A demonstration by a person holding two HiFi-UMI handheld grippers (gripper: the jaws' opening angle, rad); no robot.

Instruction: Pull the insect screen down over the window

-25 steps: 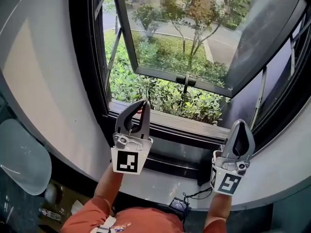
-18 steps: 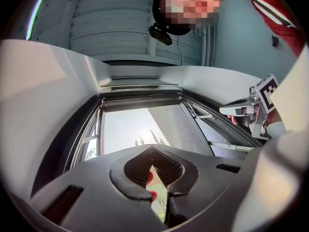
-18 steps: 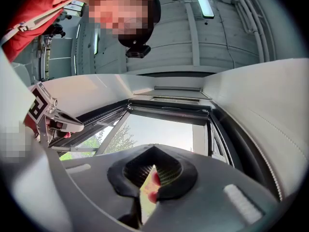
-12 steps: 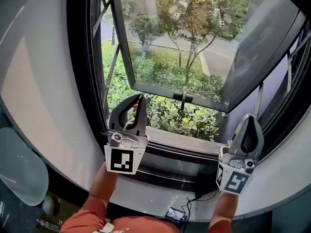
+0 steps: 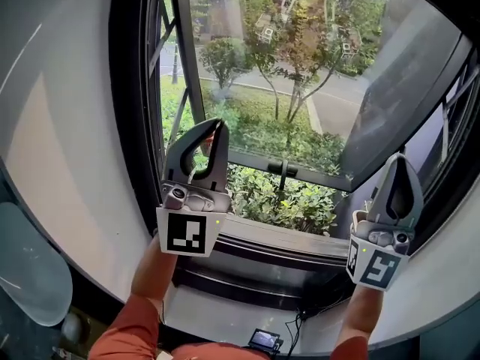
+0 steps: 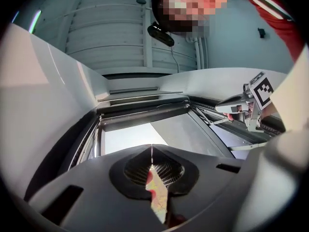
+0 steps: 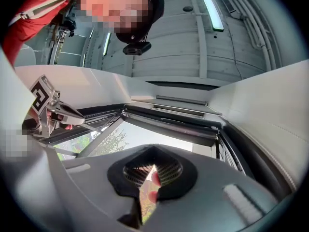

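Left gripper [image 5: 213, 132] and right gripper [image 5: 398, 163] — both shut, empty — have risen up the window [image 5: 126, 126], likely toward the screen overhead

window frame [image 5: 131, 88] black | wall [image 5: 60, 126] white | sleeve [image 5: 124, 332] orange | shrubs [image 5: 285, 201] green

Orange sleeves [image 5: 129, 331]; grey left gripper [image 5: 213, 124] and right gripper [image 5: 398, 159] carry marker cubes [image 5: 185, 232].

Premises appear commercial or office-type, seen from indoors: exposed ribbed ceiling [image 7: 183, 47] carrying strip light [image 7: 215, 13] and pipes [image 6: 199, 45], plain white wall [image 5: 60, 126], black-framed window [image 5: 127, 88] overlooking shrubs [image 5: 277, 197] and road [image 5: 341, 100].
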